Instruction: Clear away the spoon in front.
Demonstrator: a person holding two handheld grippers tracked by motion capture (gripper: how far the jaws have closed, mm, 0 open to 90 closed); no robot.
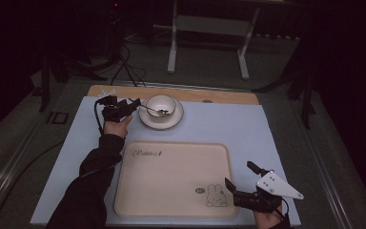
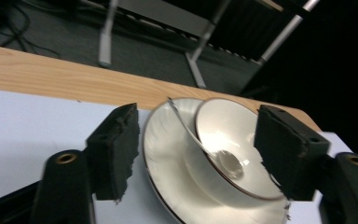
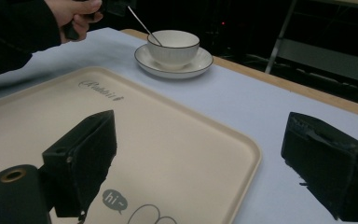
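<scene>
A white bowl (image 1: 161, 104) stands on a white saucer (image 1: 161, 119) at the far middle of the table. A thin metal spoon (image 1: 148, 109) rests in the bowl, its handle leaning out to the left. My left gripper (image 1: 134, 104) is at the saucer's left, open. In the left gripper view its jaws stand wide on either side of the spoon's handle (image 2: 186, 123) and the bowl (image 2: 228, 135), touching neither. My right gripper (image 1: 238, 174) hovers open at the near right. One of its jaws is over the corner of the beige tray (image 3: 177, 135), the other over the cloth.
The beige tray (image 1: 171, 179) with a rabbit print lies in the near middle, on a pale cloth (image 1: 248, 129). A wooden table edge (image 1: 219, 97) runs along the far side. On the floor beyond it are a white metal frame (image 1: 208, 25) and cables (image 1: 126, 67).
</scene>
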